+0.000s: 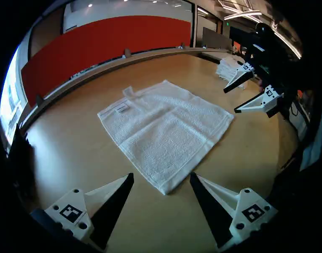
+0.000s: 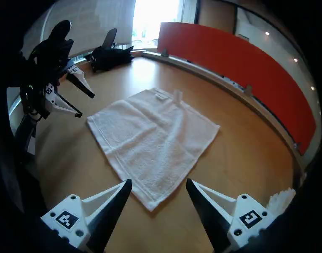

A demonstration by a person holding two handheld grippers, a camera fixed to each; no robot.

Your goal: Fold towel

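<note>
One white towel [image 1: 165, 126] lay spread flat in the middle of the wooden table [image 1: 68, 143]. As far as I could judge, no fold had been made, so the whole job was left. Two grippers stood over it from opposite sides. The left gripper [image 1: 161, 175] and the right gripper [image 2: 158, 180] each hovered just short of a near corner, jaws wide apart and holding nothing. One small stack of folded towels [image 1: 230, 69] sat well apart near the table's far edge.
</note>
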